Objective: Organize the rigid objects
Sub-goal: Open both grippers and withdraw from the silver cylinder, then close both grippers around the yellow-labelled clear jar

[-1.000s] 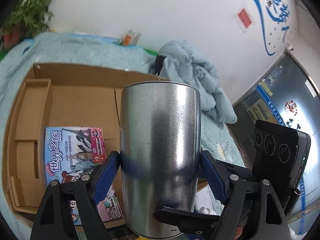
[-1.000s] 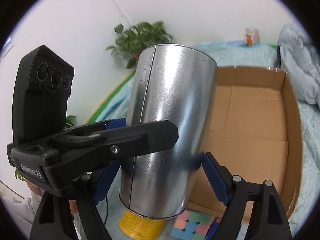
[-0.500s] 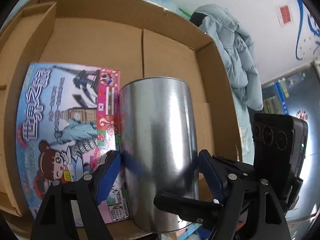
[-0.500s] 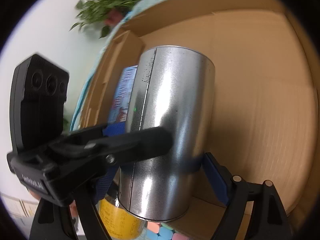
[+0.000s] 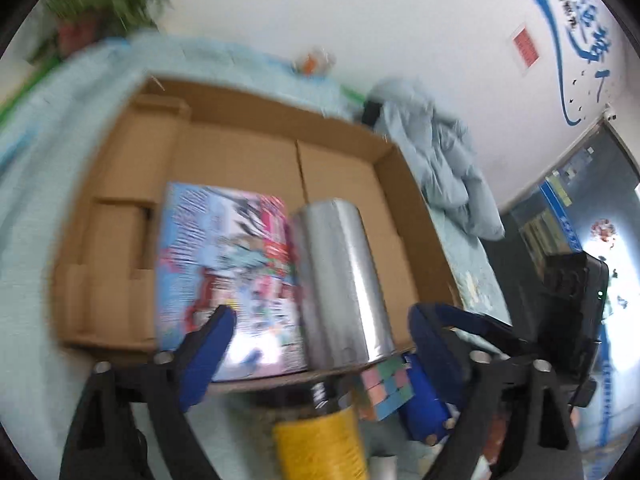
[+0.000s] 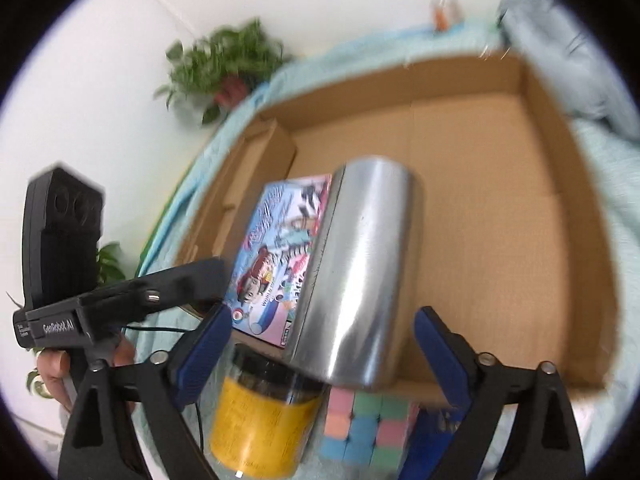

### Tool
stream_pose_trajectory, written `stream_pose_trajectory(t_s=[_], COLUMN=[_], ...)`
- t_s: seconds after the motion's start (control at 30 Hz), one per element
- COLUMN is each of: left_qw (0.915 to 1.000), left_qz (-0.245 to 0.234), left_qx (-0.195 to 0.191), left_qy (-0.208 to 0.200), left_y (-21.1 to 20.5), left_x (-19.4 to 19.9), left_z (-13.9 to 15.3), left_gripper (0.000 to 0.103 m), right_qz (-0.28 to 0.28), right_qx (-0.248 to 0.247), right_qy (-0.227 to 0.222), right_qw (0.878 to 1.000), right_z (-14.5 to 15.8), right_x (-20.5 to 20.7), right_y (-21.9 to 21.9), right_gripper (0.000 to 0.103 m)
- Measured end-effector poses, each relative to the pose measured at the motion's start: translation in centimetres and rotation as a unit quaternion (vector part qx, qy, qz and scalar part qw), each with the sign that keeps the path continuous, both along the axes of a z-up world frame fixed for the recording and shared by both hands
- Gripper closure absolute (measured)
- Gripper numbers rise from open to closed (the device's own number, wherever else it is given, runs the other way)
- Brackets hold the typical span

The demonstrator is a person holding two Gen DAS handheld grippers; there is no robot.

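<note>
"GenRobot AI" lettering on left gripper (image 6: 132, 304) beside steel tin (image 6: 356, 280)

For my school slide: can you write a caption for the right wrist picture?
Shiny metal can stands in the cardboard box beside a picture book, as the right gripper jaws open, clear of it.

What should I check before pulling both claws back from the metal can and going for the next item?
1. Metal can inside the cardboard box: ok.
2. Can upright and settled: cannot tell, frames blurred.
3. Left claw clear of the can: ok, jaws opening, pads off it.
4. Right claw clear: ok, opening, pads apart from it.
5. Can beside the picture book, not on it: ok.
6. Yellow jar and colour cube outside the box: ok.
</note>
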State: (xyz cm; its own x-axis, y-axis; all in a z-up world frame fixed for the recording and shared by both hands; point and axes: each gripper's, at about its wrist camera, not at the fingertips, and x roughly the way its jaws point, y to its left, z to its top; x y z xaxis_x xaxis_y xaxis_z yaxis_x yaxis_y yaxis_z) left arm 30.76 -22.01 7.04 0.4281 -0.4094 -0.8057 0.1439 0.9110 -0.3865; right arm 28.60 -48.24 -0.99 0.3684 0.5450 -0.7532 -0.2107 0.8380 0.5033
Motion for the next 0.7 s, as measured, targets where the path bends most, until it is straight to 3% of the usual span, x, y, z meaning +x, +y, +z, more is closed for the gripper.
stream_pose_trajectory(t_s=[0.03, 0.13, 0.27, 0.3, 0.33, 0.37, 0.4, 0.43, 0.47, 0.53, 0.57, 0.7], left_qw=[0.9991, 0.9945, 0.9945, 0.9953, 0.9962, 0.9976, 0.9979, 0.9979, 0.9979, 0.9985, 0.9982, 0.9989], left_qz=[0.018, 0.049, 0.049, 0.032, 0.017, -0.008, -0.013, -0.011, -0.01, 0.002, 0.02, 0.013], left_qx=[0.018, 0.053, 0.028, 0.016, 0.014, 0.013, 0.011, 0.006, 0.0, -0.011, -0.017, -0.044], left_qy=[-0.033, -0.075, -0.087, -0.09, -0.084, -0.068, -0.062, -0.063, -0.064, -0.054, -0.054, 0.004], left_y=[0.5, 1.7, 2.2, 2.6, 2.6, 2.1, 2.0, 2.0, 2.1, 2.5, 3.0, 3.4], left_x=[-1.6, -4.7, -8.0, -9.0, -9.4, -9.6, -10.0, -10.3, -10.7, -11.0, -11.1, -10.1], left_z=[1.1, 2.3, 2.3, 2.4, 2.4, 2.3, 2.2, 2.4, 2.5, 2.4, 2.3, -0.1], left_gripper=[0.001, 0.001, 0.006, 0.026, 0.058, 0.07, 0.075, 0.075, 0.064, 0.0, 0.002, 0.001], right_qz=[-0.02, -0.033, -0.026, -0.019, -0.013, -0.011, -0.008, -0.002, 0.001, 0.012, 0.015, 0.036], right_qx=[-0.012, -0.044, -0.057, -0.052, -0.049, -0.046, -0.04, -0.027, -0.016, 0.01, 0.014, 0.023], right_qy=[-0.016, -0.056, -0.069, -0.068, -0.068, -0.069, -0.069, -0.065, -0.063, -0.049, -0.044, -0.023], right_qw=[1.0, 0.997, 0.996, 0.996, 0.996, 0.996, 0.997, 0.998, 0.998, 0.999, 0.999, 0.999], right_z=[0.7, 2.0, 2.3, 2.2, 2.1, 2.2, 2.1, 2.1, 2.0, 1.9, 1.8, 0.9], right_x=[-1.3, -4.6, -7.7, -8.0, -8.4, -8.8, -9.1, -9.4, -9.5, -9.9, -10.0, -10.4], right_y=[-0.2, 0.5, 1.8, 2.0, 2.1, 2.0, 1.9, 1.9, 1.8, 1.8, 2.0, 2.9], right_gripper=[0.004, 0.003, 0.003, 0.003, 0.004, 0.015, 0.024, 0.036, 0.036, 0.031, 0.017, 0.012])
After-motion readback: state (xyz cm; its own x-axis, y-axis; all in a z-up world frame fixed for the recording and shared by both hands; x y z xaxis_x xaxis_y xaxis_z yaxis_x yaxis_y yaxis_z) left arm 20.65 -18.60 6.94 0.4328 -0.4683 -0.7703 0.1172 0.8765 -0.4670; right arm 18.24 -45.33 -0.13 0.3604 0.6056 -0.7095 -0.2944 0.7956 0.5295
